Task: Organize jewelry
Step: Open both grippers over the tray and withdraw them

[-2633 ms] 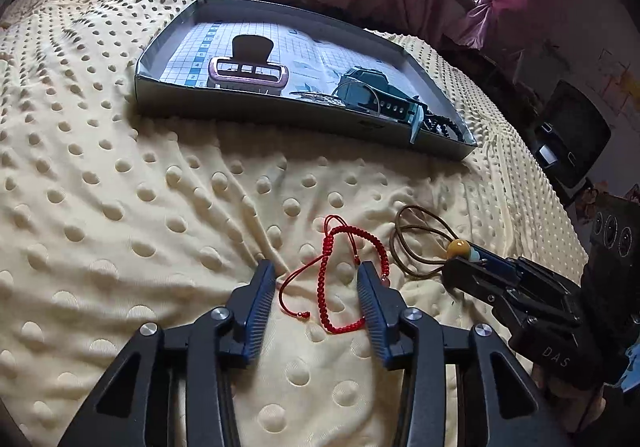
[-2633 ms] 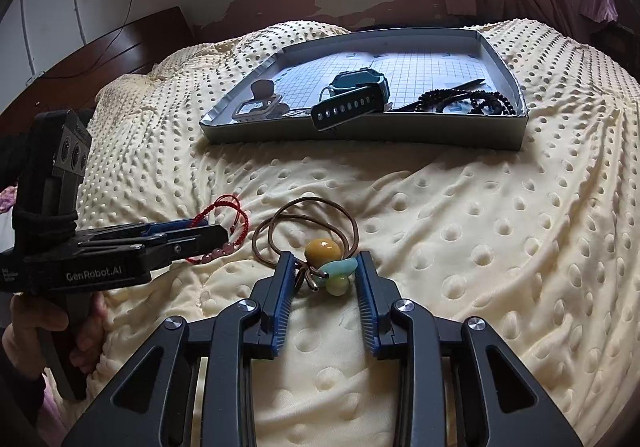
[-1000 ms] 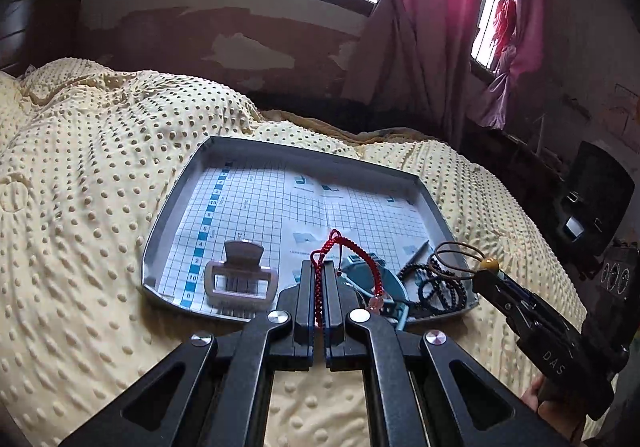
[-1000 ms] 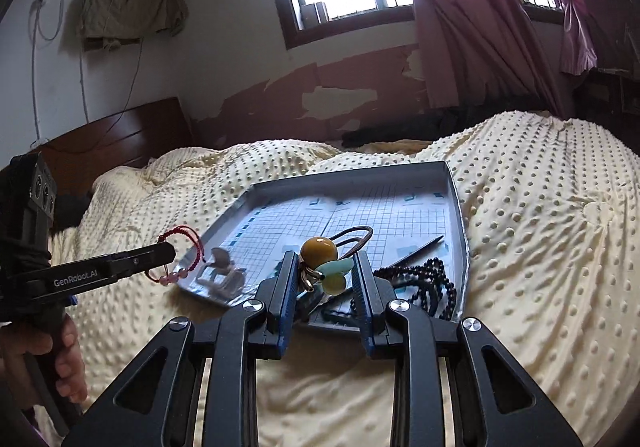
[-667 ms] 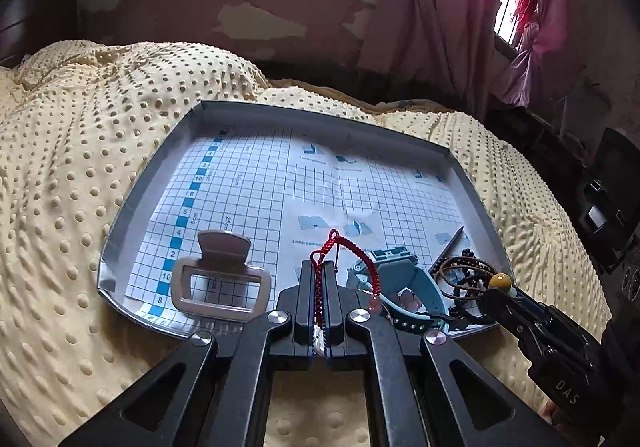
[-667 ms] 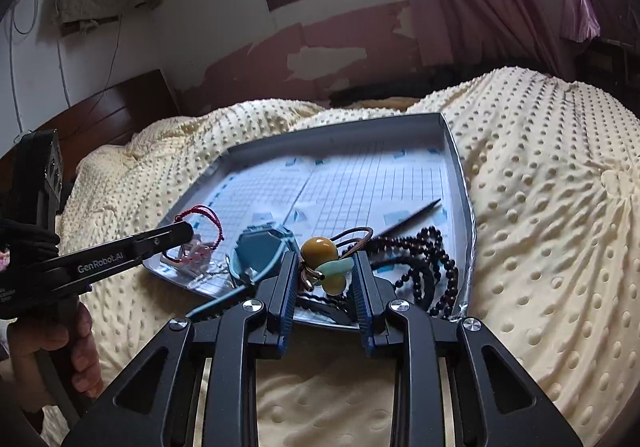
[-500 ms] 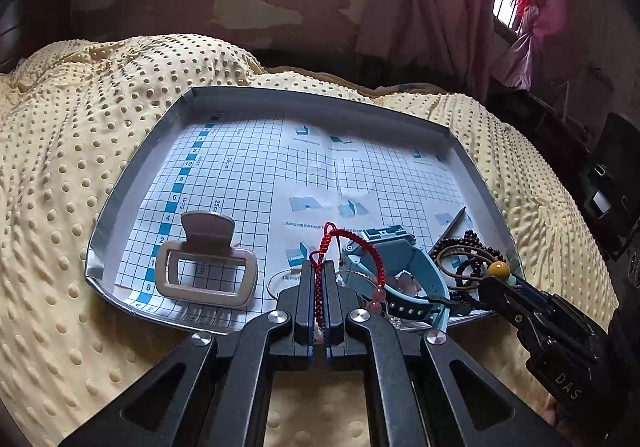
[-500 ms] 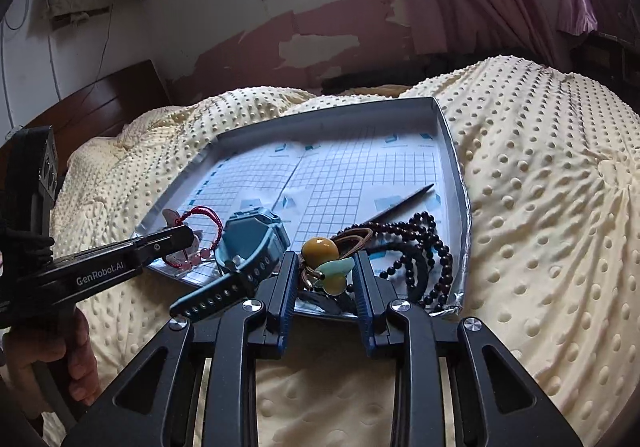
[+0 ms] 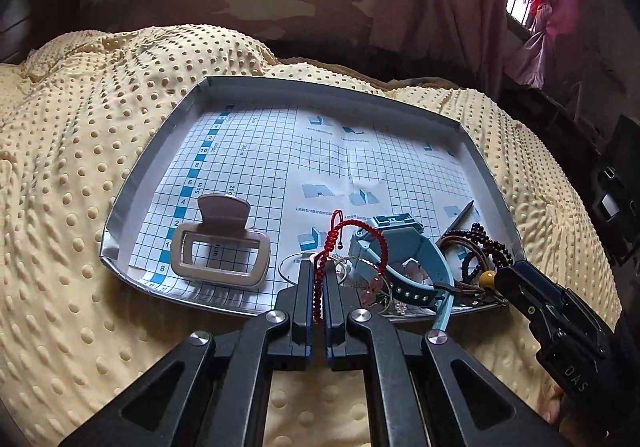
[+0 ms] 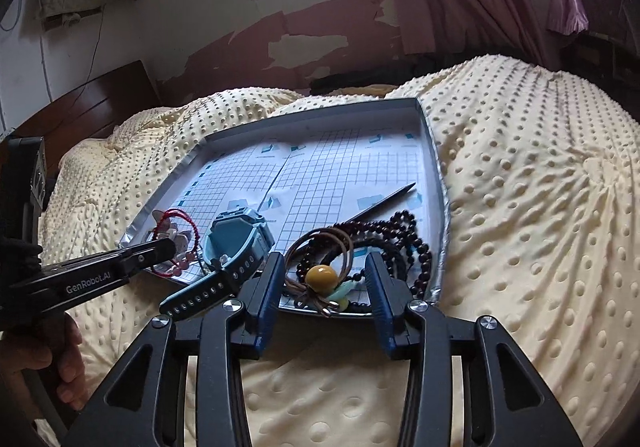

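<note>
A: Left gripper [image 9: 317, 289] — pressed together on the red cord [image 9: 347, 243], low over the tray's [image 9: 132, 183] near edge. Cord loop stands up past the tips, above the watch [image 9: 404, 259] and a thin ring [image 9: 294, 267].

B: And the right gripper [image 10: 325, 279]?

A: Spread wide. Hair tie [image 10: 320, 267] with its yellow bead lies between the fingers [image 10: 264, 287], touching neither, down on the dark beads [image 10: 404, 243] at the tray's 5 o'clock corner.

B: Rest of the tray?

A: Beige hair clip [image 9: 220, 247] at 7 o'clock from the left view, flat on the grid paper. Dark stick [image 10: 384, 201] at 3 o'clock, slanting toward the beads. Watch near 6 o'clock — strap end over the near rim. Small pink pieces [image 9: 370, 293] under the cord; too small to tell more.

B: Under it all?

A: Yellow dotted blanket [image 10: 540, 207]. Hand [image 10: 60, 363] on the left handle, at 8 o'clock in the right view.
</note>
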`<state>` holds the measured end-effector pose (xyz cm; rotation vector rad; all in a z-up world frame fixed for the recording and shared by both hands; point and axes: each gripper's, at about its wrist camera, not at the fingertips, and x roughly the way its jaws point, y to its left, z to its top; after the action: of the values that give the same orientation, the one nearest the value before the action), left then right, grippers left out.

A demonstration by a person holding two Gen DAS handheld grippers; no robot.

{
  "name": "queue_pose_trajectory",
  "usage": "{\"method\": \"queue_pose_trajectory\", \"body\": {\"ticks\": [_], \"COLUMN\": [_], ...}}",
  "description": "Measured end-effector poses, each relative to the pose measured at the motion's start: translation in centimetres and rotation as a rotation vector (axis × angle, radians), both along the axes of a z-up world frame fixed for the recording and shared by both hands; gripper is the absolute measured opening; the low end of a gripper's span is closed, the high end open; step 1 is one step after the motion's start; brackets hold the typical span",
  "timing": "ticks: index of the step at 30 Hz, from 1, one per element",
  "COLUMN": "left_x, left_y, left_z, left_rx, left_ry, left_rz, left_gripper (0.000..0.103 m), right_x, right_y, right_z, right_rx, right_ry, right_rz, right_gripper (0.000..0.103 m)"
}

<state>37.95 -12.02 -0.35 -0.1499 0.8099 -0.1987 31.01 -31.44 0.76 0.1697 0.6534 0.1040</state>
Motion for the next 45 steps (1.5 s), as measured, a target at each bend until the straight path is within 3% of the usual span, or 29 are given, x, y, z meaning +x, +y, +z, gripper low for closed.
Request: {"method": "queue_pose_trajectory", "body": {"ticks": [1, 4, 6, 8, 12, 16, 21, 35, 45], "left_x": [-0.1, -0.8, -1.4, -1.8, -3.1, -4.4, -6.4, -15.5, -24.0], "left_y": [0.0, 0.3, 0.6, 0.9, 1.6, 2.4, 3.4, 5.9, 6.9], "left_z": [0.1, 0.7, 1.2, 1.6, 2.8, 3.9, 5.1, 8.8, 10.0], "left_rx": [0.002, 0.0, -0.004, -0.005, -0.016, -0.032, -0.03, -0.049, -0.04], "left_ry": [-0.005, -0.032, -0.059, -0.086, -0.148, -0.199, -0.263, -0.405, -0.505], "left_rz": [0.0, 0.008, 0.022, 0.039, 0.054, 0.102, 0.133, 0.146, 0.125], "left_gripper": [0.009, 0.029, 0.052, 0.069, 0.087, 0.102, 0.103, 0.103, 0.103], "right_x": [-0.1, -0.5, -0.8, -1.1, -1.7, -2.6, -4.3, -12.7, -20.7], "right_y": [-0.1, -0.5, -0.8, -1.0, -1.4, -1.6, -1.5, 0.7, 2.3], "right_z": [0.2, 0.9, 1.4, 1.8, 2.6, 3.5, 4.7, 8.8, 9.7], "right_rx": [-0.005, -0.006, -0.006, -0.005, 0.009, 0.026, 0.034, 0.04, 0.033], "right_ry": [-0.009, -0.036, -0.052, -0.07, -0.104, -0.146, -0.207, -0.376, -0.445], "right_rz": [-0.004, -0.018, -0.027, -0.035, -0.039, -0.038, -0.033, -0.005, 0.011], "right_gripper": [0.037, 0.037, 0.038, 0.046, 0.058, 0.084, 0.102, 0.102, 0.102]}}
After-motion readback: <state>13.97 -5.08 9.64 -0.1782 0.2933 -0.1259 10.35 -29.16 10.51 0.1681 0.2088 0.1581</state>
